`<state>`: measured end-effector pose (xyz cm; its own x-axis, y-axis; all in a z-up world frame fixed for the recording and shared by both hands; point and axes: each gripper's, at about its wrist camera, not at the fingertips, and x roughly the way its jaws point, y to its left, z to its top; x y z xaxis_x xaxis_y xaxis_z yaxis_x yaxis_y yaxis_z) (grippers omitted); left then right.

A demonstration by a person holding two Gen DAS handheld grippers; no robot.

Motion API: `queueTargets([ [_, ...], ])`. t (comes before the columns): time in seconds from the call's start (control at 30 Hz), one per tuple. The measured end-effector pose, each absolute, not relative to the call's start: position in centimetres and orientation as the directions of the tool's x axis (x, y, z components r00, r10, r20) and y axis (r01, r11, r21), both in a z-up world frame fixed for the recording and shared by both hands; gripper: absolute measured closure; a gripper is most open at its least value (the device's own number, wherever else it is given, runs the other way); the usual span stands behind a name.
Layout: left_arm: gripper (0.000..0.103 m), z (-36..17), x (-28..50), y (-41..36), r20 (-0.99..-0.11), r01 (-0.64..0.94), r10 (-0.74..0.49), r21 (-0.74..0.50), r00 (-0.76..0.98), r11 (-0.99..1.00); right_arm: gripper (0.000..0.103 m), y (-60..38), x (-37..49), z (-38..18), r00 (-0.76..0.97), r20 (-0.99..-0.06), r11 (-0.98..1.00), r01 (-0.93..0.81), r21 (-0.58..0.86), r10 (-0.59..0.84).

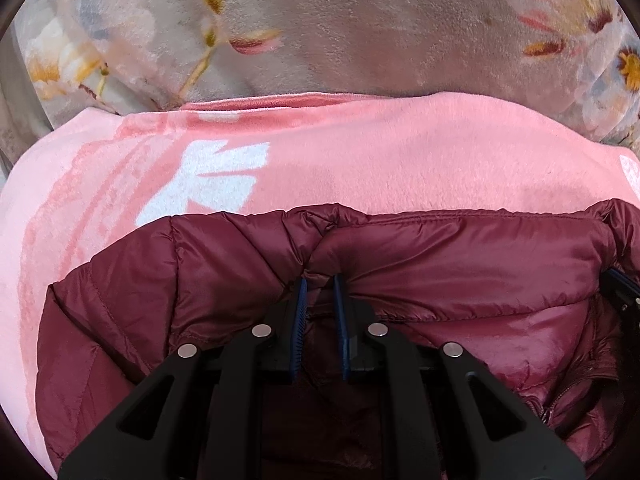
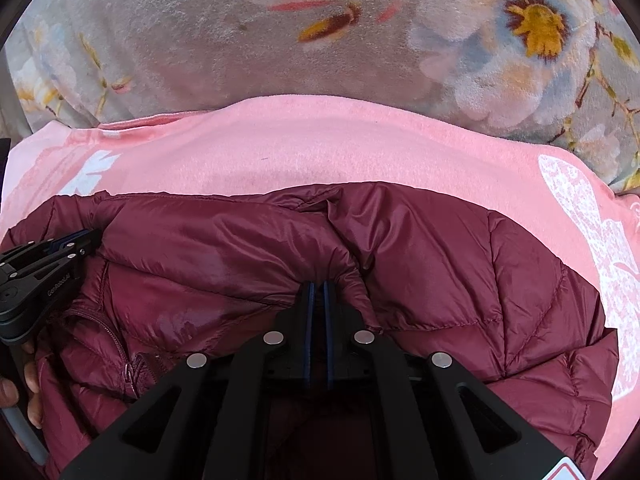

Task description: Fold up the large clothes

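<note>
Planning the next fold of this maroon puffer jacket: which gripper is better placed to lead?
Neither clearly. The left gripper and right gripper each have jaws shut on the jacket along its far edge, over the pink blanket. Probably both should move together.

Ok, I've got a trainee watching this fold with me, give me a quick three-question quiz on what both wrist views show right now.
1. True or false: the left gripper is shut on a fold of the maroon puffer jacket.
2. What lies directly under the jacket? A) bare wood B) a pink blanket C) a white sheet
3. Fill in: in the right wrist view, the right gripper pinches the jacket, and the jacket's ______ pull shows at lower left.

Key: 1 true. 2 B, the pink blanket, which lies on a grey floral blanket. 3 zipper.
</note>
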<state>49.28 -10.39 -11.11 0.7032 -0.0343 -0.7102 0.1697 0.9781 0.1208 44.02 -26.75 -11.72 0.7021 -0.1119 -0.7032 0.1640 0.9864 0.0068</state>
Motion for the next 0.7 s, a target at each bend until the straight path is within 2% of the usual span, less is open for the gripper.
queueTargets([
  [0.27,0.09,-11.3,49.5,-11.0,-0.704,0.161,0.022,0.193,0.71,0.968,0.1,-25.6,44.4,-11.8,0.692,-0.698,0.981,0.172,-0.086,-0.182],
  [0.7,0.09,-11.6,49.6,-11.4,-0.701,0.16,0.05,0.232,0.712,0.96,0.1,-25.5,44.7,-11.9,0.683,-0.704,0.979,0.17,-0.108,-0.196],
])
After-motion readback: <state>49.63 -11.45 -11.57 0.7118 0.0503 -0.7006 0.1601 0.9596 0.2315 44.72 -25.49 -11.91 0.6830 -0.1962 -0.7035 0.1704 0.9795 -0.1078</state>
